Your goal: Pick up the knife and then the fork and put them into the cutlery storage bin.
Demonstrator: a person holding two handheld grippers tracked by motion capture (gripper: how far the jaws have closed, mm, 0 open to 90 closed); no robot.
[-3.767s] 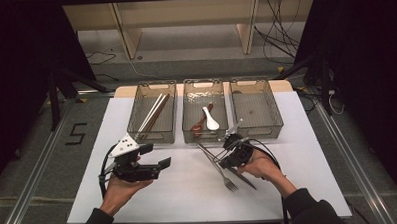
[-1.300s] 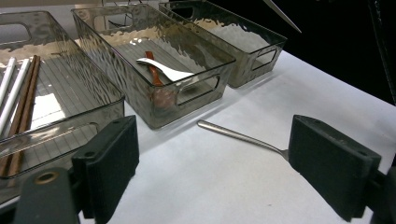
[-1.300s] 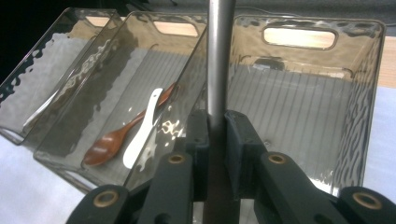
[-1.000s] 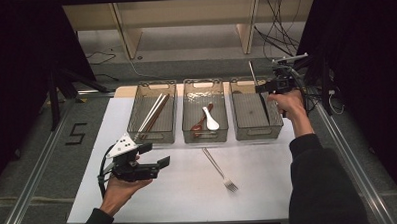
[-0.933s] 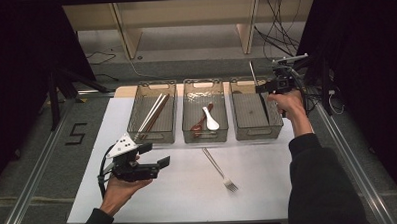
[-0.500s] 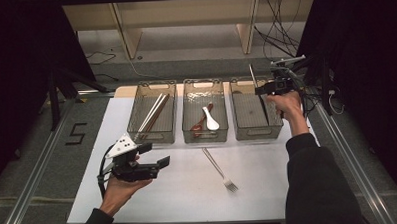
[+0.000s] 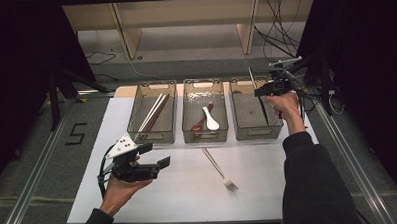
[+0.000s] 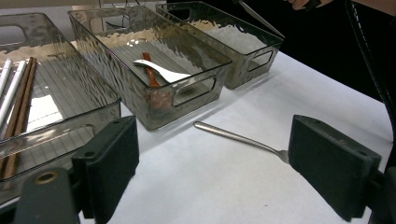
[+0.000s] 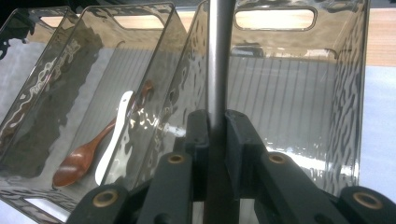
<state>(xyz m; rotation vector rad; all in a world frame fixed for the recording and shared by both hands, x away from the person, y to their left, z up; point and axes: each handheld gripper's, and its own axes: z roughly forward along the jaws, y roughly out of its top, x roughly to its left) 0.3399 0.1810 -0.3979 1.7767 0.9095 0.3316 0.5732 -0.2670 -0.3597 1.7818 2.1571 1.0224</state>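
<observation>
A lab recording bay: dark curtains, loose cables [image 7: 276, 36], taped floor number [image 7: 75, 133].

Left bin [image 7: 152, 113] holds chopsticks [image 7: 151, 112], white and brown, lying lengthwise. Middle bin [image 7: 204, 112] holds a white spoon [image 7: 211, 119] lying against a brown wooden spoon [image 7: 201, 122]. A metal fork [image 7: 219, 169] lies on the white surface [image 7: 189, 192] in front of the middle bin, tines toward the near edge. A black numeral "5" [image 7: 76, 133] marks the floor left of the surface.

open white table [image 7: 269, 189] in front, fork [image 7: 218, 169] lying midway, three bins [image 7: 205, 137] walling the far side
</observation>
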